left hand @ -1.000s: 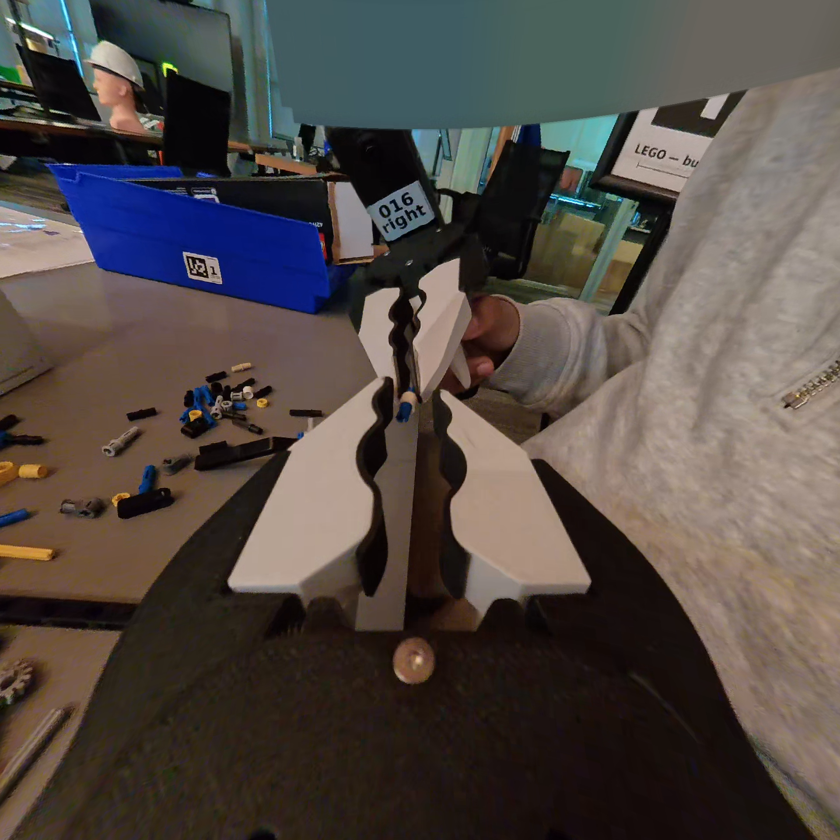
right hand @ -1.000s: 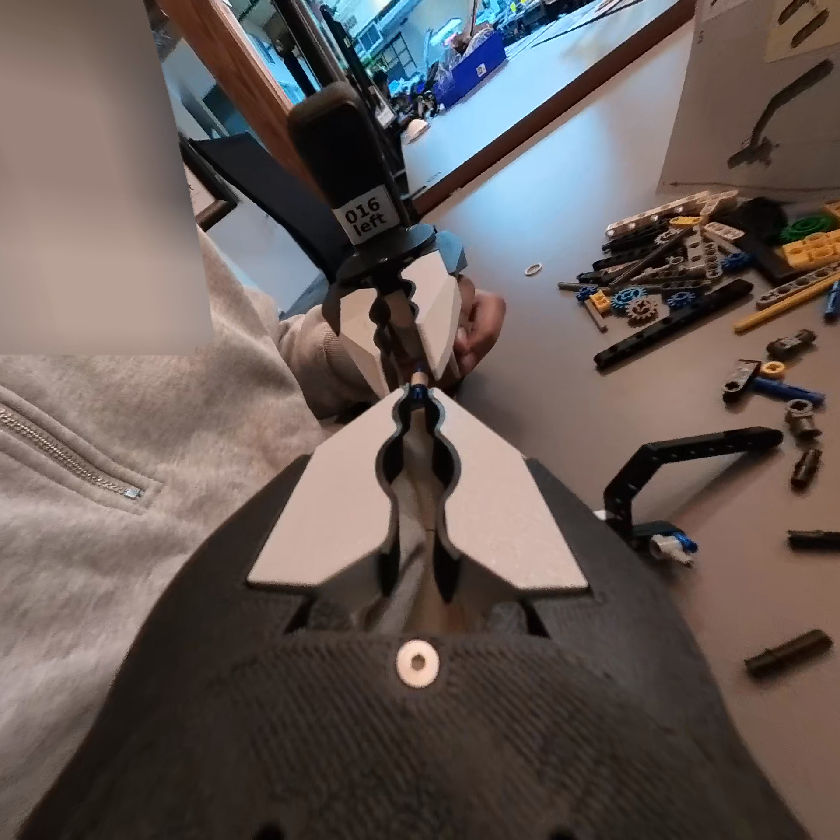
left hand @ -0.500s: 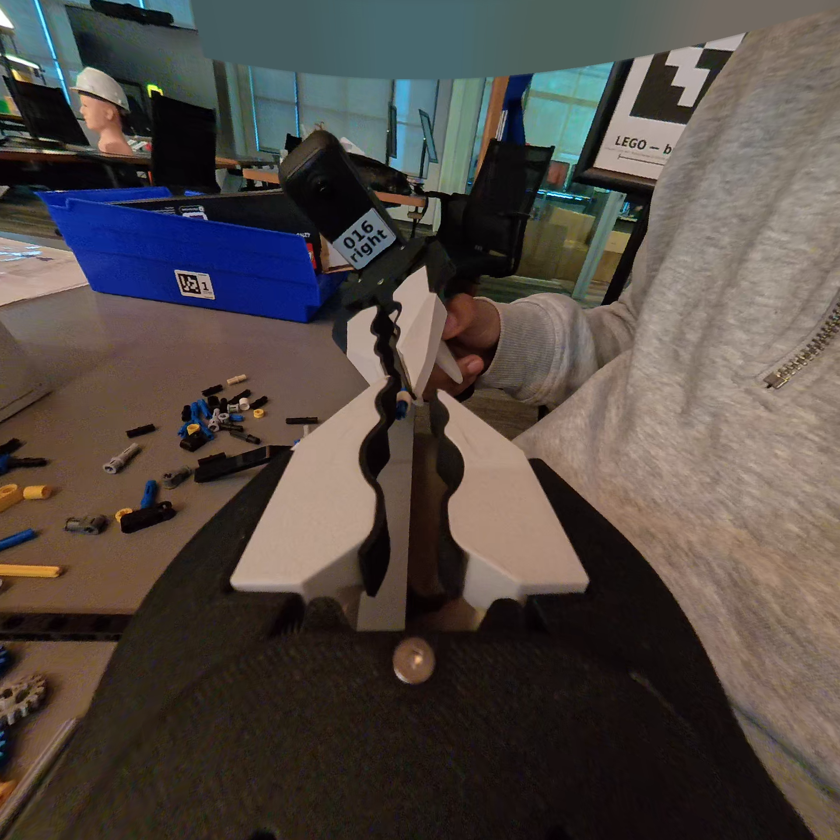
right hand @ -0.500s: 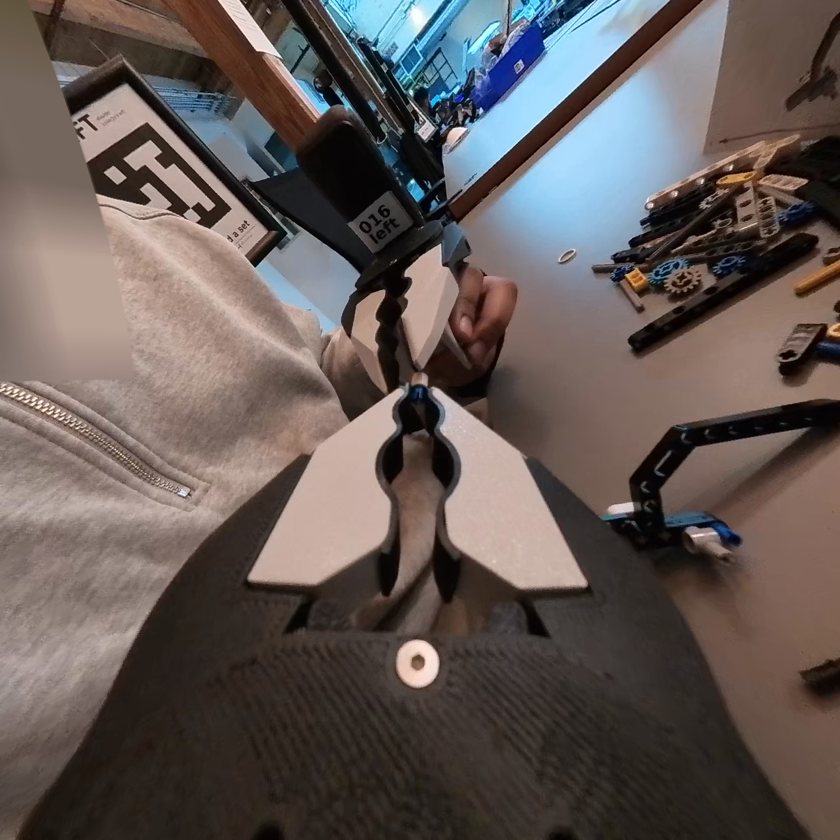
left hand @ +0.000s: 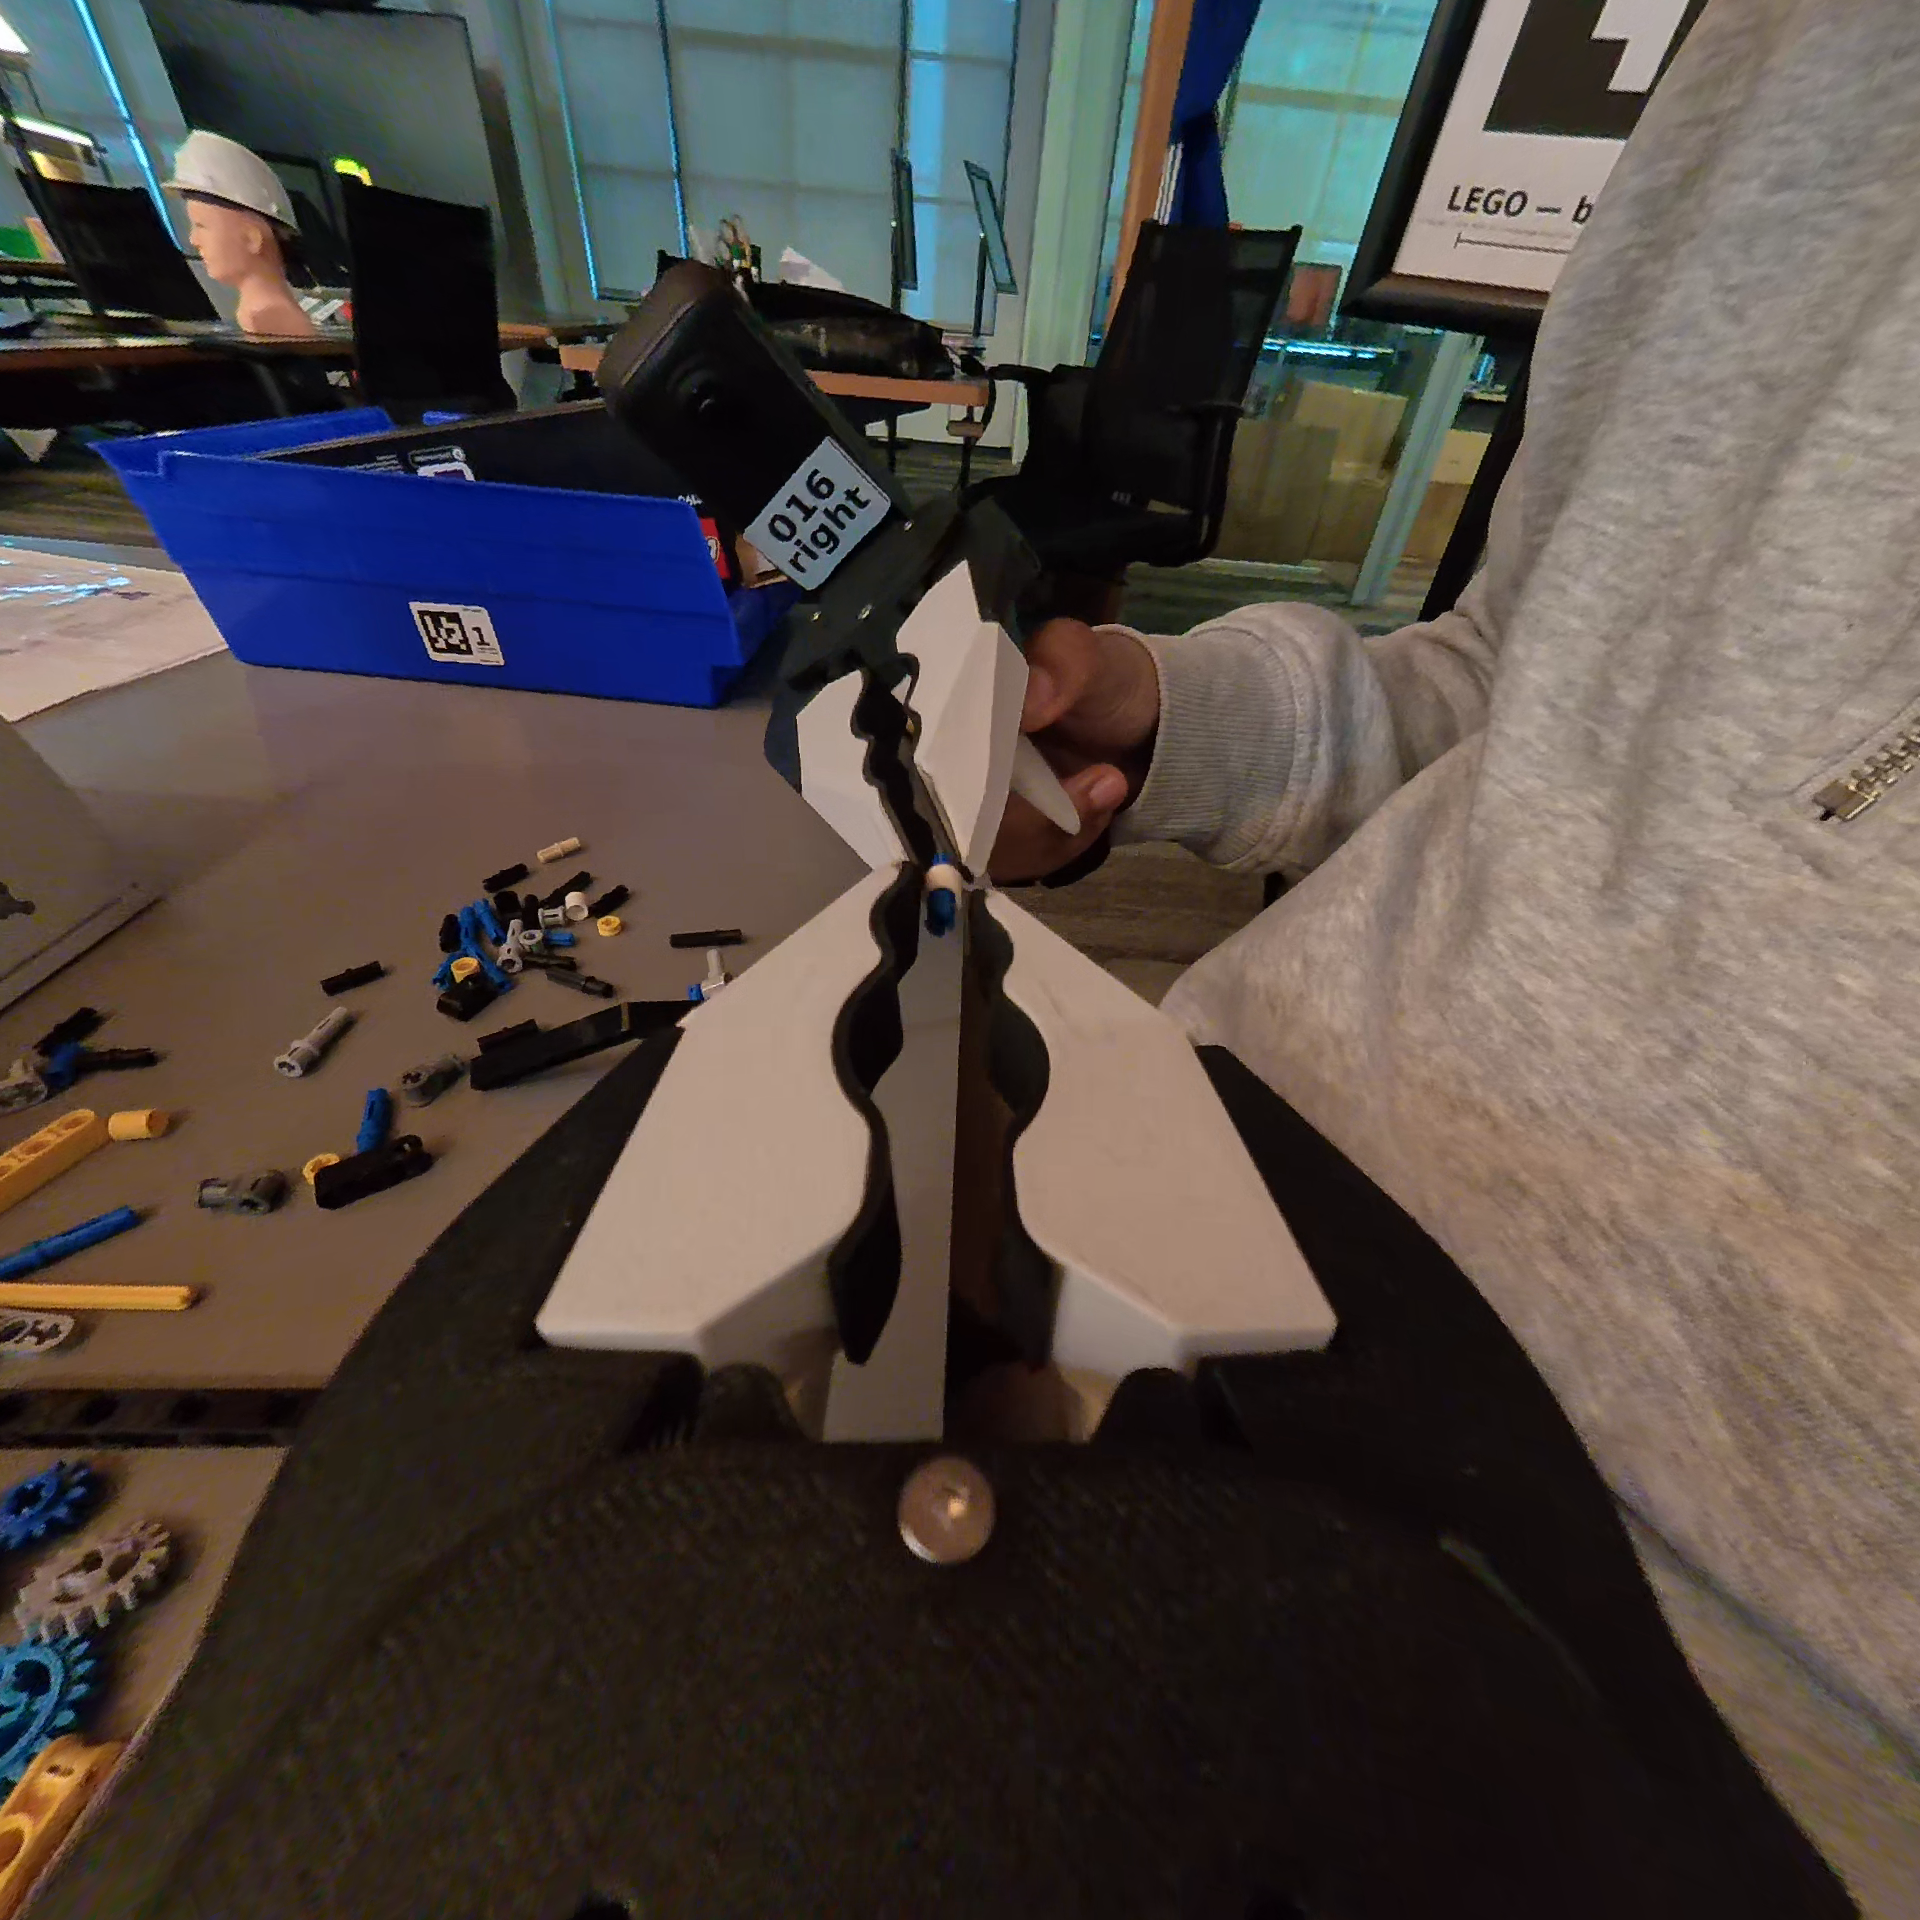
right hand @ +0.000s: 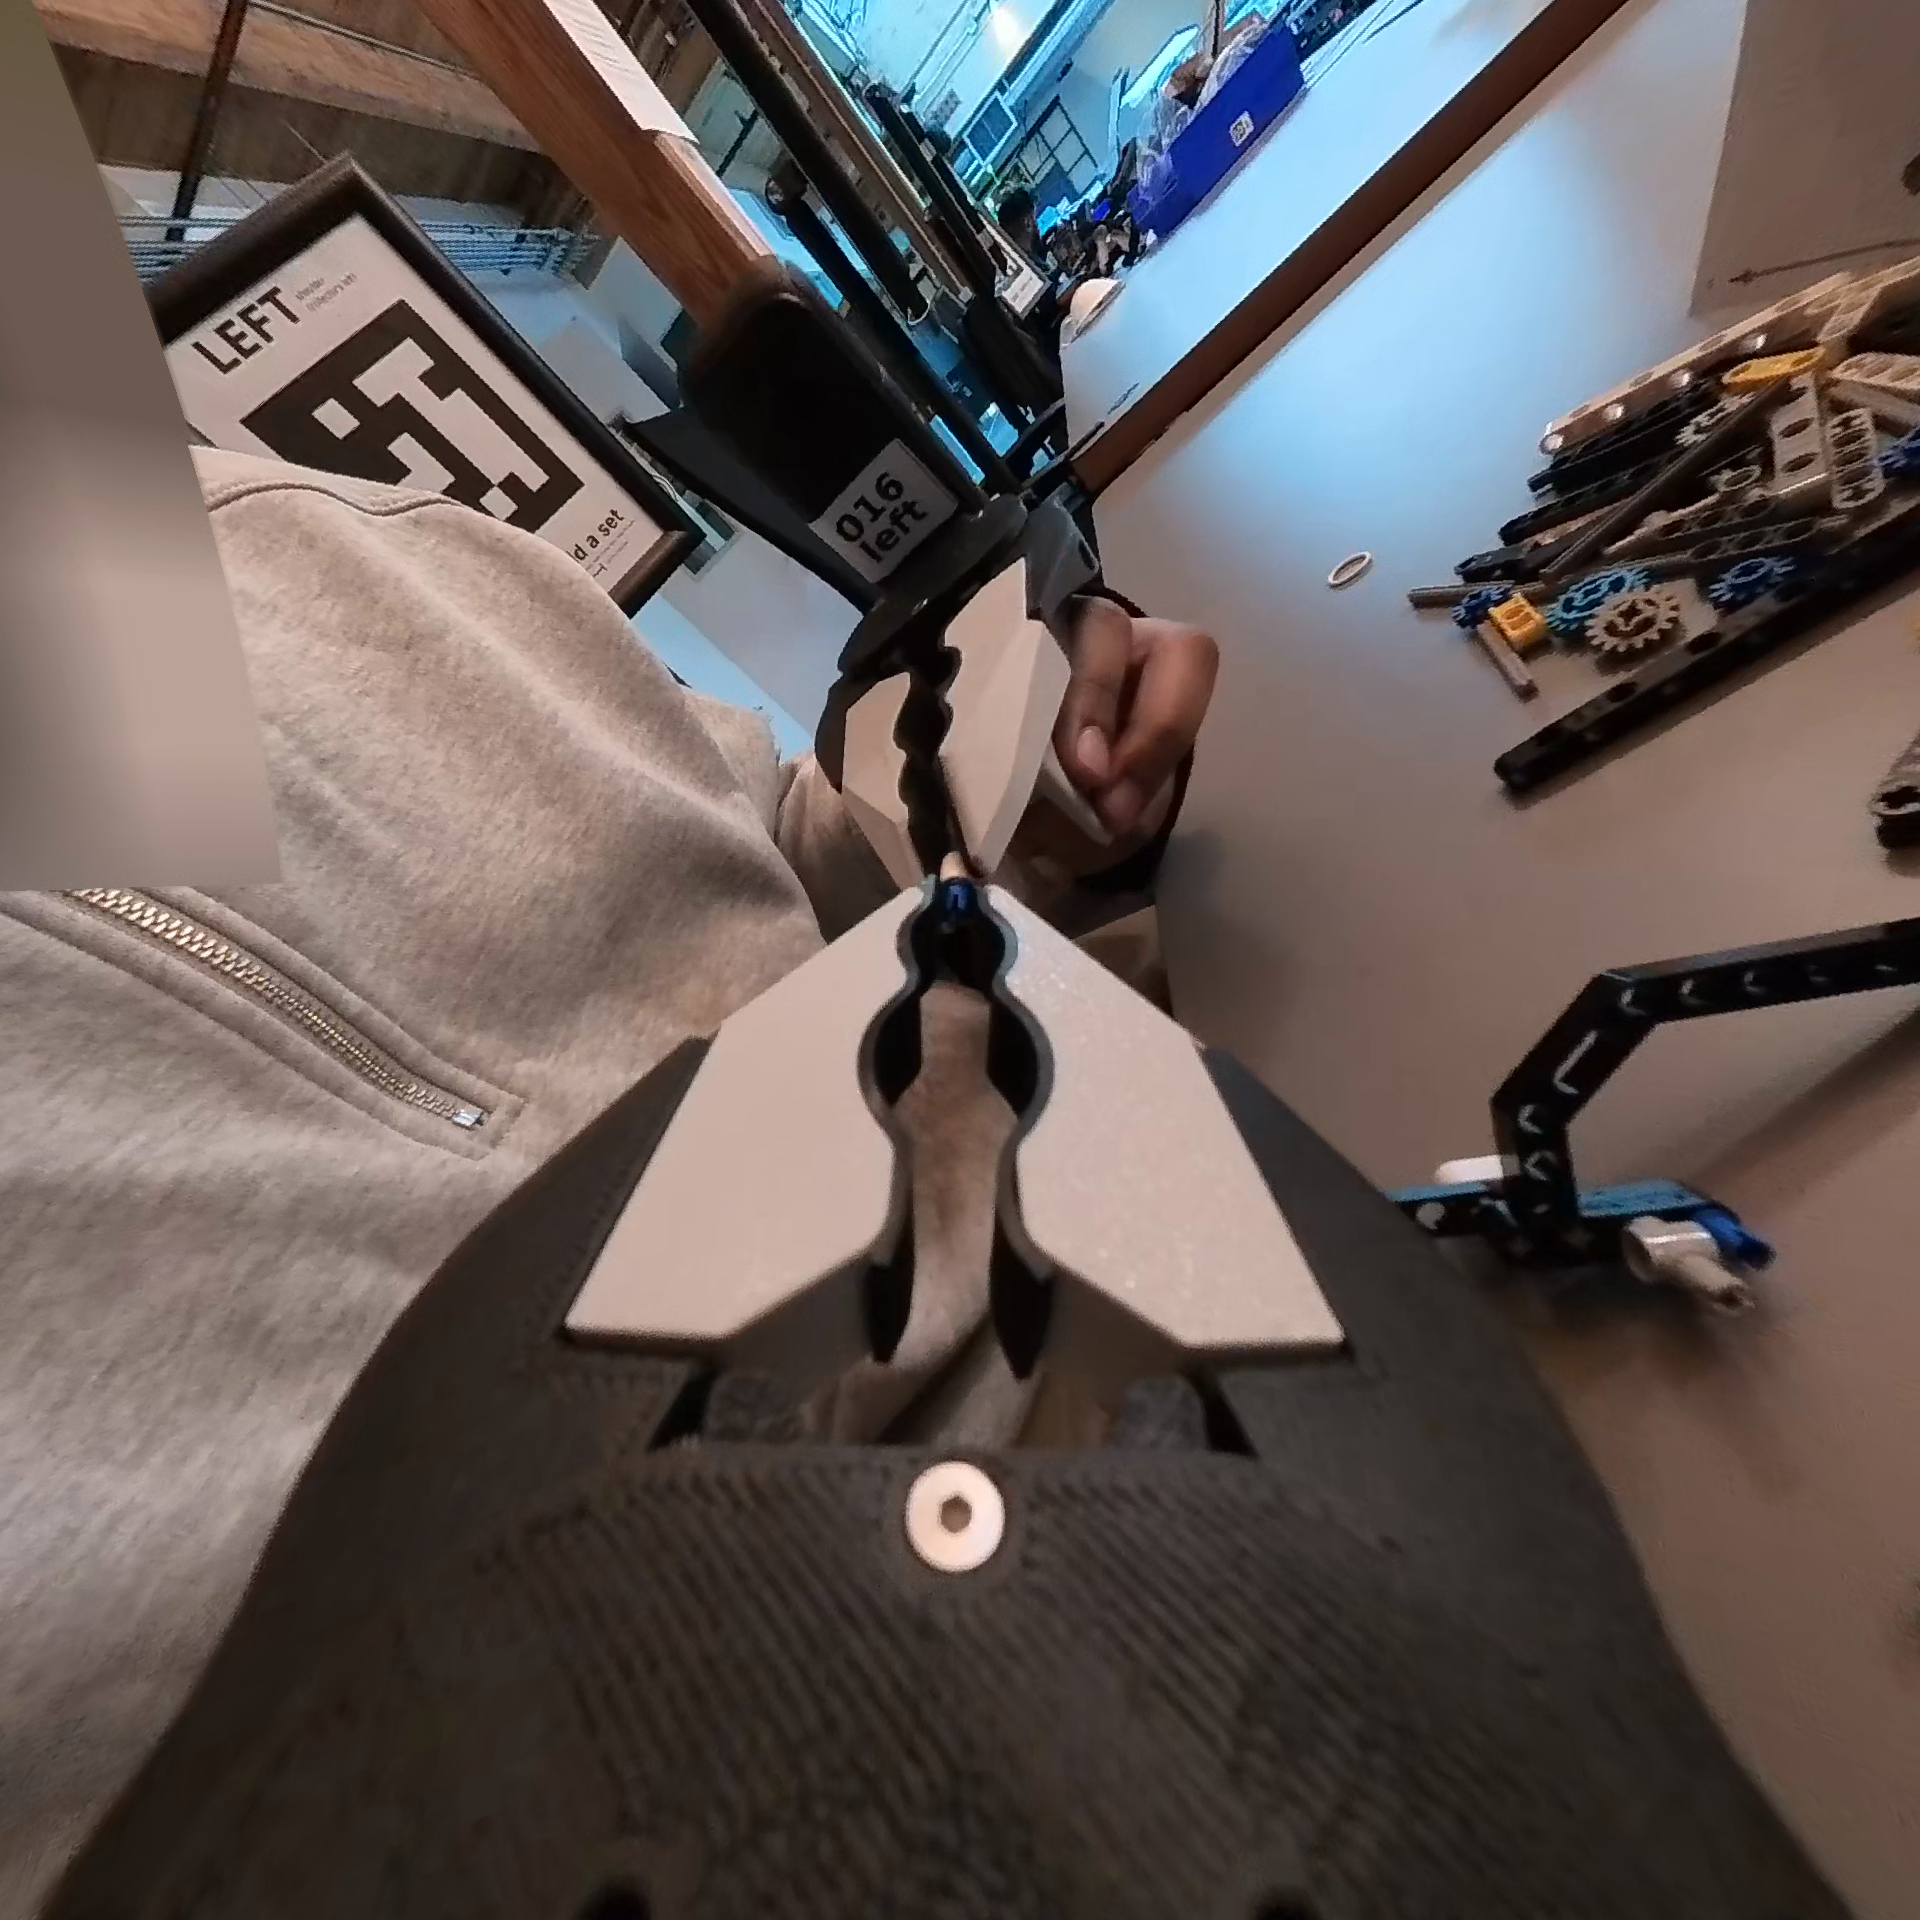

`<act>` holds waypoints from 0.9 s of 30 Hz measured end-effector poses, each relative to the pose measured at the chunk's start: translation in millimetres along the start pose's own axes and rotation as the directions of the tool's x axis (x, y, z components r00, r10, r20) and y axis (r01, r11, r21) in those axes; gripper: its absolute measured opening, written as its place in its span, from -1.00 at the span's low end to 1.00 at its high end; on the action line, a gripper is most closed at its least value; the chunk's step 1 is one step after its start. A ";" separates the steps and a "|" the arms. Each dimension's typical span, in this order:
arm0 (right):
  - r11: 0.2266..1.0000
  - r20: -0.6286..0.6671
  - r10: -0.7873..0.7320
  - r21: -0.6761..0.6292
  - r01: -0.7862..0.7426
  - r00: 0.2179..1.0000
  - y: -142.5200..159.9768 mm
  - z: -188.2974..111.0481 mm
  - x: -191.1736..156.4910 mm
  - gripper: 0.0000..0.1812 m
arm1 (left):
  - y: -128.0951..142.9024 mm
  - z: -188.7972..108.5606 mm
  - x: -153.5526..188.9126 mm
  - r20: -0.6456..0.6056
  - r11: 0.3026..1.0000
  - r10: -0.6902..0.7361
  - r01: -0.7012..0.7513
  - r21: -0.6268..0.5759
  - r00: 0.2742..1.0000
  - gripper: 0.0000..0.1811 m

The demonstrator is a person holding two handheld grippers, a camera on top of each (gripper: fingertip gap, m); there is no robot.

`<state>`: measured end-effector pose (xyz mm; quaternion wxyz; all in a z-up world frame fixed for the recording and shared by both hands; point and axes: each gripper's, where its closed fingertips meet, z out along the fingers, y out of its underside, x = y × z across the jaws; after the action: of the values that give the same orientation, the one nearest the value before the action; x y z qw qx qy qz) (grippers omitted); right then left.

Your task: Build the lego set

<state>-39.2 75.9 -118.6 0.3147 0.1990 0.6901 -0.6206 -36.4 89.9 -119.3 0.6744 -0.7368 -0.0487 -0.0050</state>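
Lego pin (left hand: 940,902), blue with a pale sleeve on one end, is held in the air between the two claws, off the near edge of the desk (left hand: 436,800) and in front of the person's grey sweatshirt (left hand: 1621,935). Right gripper (right hand: 956,902) pinches the blue end at its tips. Left gripper (left hand: 940,894) meets it tip to tip, fingers drawn close on the pale end; whether it truly clamps I cannot tell. Judgement: the opposed hold lets one claw steady the pin while the other presses the sleeve along it. Black bent beam assembly (right hand: 1579,1122) lies on the desk's near right part, loose pins (left hand: 520,930) scattered mid-desk, blue bin (left hand: 468,561) at the far edge.
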 end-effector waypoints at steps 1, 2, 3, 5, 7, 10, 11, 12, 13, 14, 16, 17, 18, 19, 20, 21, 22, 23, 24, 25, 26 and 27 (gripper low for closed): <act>1.000 0.000 0.000 0.000 0.000 1.000 -0.1 0.1 0.0 -0.97 | 0.0 0.1 -0.3 0.003 1.000 0.002 -0.002 -0.001 1.000 -0.94; 1.000 0.002 0.001 0.000 -0.001 1.000 0.1 0.2 -0.2 -0.97 | -0.3 0.1 -0.2 0.005 1.000 0.006 -0.006 0.001 1.000 -0.95; 1.000 0.003 0.004 0.002 -0.004 1.000 -0.2 0.2 -0.2 -0.97 | -0.4 0.1 -0.3 0.007 1.000 0.009 -0.009 0.002 1.000 -0.95; 1.000 0.006 0.007 0.005 -0.007 1.000 -0.5 0.1 -0.4 -0.97 | -0.7 0.0 -0.6 0.011 1.000 0.014 -0.014 0.004 1.000 -0.95; 1.000 0.011 0.009 0.008 -0.009 1.000 -1.0 0.1 -0.9 -0.97 | -1.4 0.0 -0.4 0.011 1.000 0.020 -0.020 0.008 1.000 -0.95; 1.000 0.015 0.009 0.020 -0.009 1.000 -2.7 -0.5 -1.4 -0.97 | -2.7 0.2 -1.4 0.019 1.000 0.026 -0.027 0.014 0.999 -0.95; 1.000 0.015 0.008 0.023 -0.009 1.000 -3.0 -0.7 -1.2 -0.97 | -2.7 0.4 -1.8 0.020 1.000 0.025 -0.025 0.013 0.999 -0.95; 1.000 0.012 0.007 0.028 -0.007 1.000 -3.5 -1.0 -0.5 -0.97 | -2.7 0.4 -2.8 0.026 1.000 0.022 -0.022 0.012 0.999 -0.95; 0.999 0.008 0.005 0.034 -0.006 1.000 -4.2 -1.2 0.3 -0.97 | -2.6 0.6 -3.9 0.032 1.000 0.017 -0.018 0.011 0.999 -0.95; 0.999 0.006 0.004 0.039 -0.005 1.000 -4.8 -1.6 0.8 -0.97 | -2.5 0.8 -4.7 0.036 1.000 0.012 -0.012 0.009 0.999 -0.95; 0.999 0.002 0.003 0.047 -0.003 1.000 -5.9 -2.7 1.8 -0.97 | -2.3 1.4 -5.9 0.042 1.000 0.001 -0.002 0.007 0.999 -0.94; 0.999 0.004 0.004 0.048 -0.004 1.000 -6.2 -3.1 1.4 -0.97 | -2.5 1.5 -5.7 0.041 1.000 -0.002 0.001 0.010 0.999 -0.94; 0.999 0.008 0.005 0.050 -0.006 1.000 -6.6 -3.3 0.8 -0.97 | -3.2 1.7 -5.4 0.041 1.000 -0.004 0.003 0.016 0.999 -0.94; 0.999 0.010 0.008 0.053 -0.009 1.000 -7.1 -3.6 0.5 -0.97 | -4.0 1.8 -5.4 0.044 1.000 -0.006 0.005 0.023 0.999 -0.94; 0.998 0.011 0.015 0.053 -0.016 1.000 -7.4 -3.8 0.3 -0.97 | -4.5 1.9 -5.4 0.048 1.000 -0.004 0.003 0.029 0.999 -0.94; 0.998 0.011 0.023 0.053 -0.023 1.000 -7.7 -4.1 0.4 -0.97 | -4.8 2.0 -5.7 0.057 0.999 0.003 -0.005 0.035 0.998 -0.94; 0.998 0.012 0.032 0.054 -0.033 0.999 -7.9 -4.3 0.5 -0.97 | -5.0 2.2 -6.0 0.067 0.999 0.015 -0.017 0.040 0.998 -0.94; 0.997 0.019 0.046 0.054 -0.047 0.999 -7.9 -4.3 0.0 -0.97 | -5.5 2.1 -5.7 0.073 0.999 0.025 -0.028 0.044 0.997 -0.94; 0.996 0.028 0.061 0.056 -0.063 0.998 -8.2 -4.2 -0.7 -0.97 | -5.8 2.0 -5.2 0.074 0.998 0.034 -0.037 0.046 0.997 -0.94; 0.995 0.034 0.078 0.059 -0.080 0.996 -8.4 -4.1 -0.7 -0.97 | -6.2 1.6 -5.1 0.075 0.998 0.037 -0.041 0.049 0.996 -0.94; 0.993 0.038 0.096 0.058 -0.098 0.995 -8.0 -4.0 -0.2 -0.98 | -6.4 1.4 -4.9 0.074 0.998 0.037 -0.041 0.052 0.997 -0.93; 0.992 0.037 0.113 0.054 -0.115 0.993 -6.8 -3.9 1.3 -0.98 | -6.7 1.1 -4.9 0.071 0.998 0.035 -0.039 0.055 0.997 -0.93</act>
<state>-45.4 78.6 -114.3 0.3557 0.2365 0.6545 -0.6239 -41.9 91.3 -113.1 0.6927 -0.7180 -0.0588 0.0349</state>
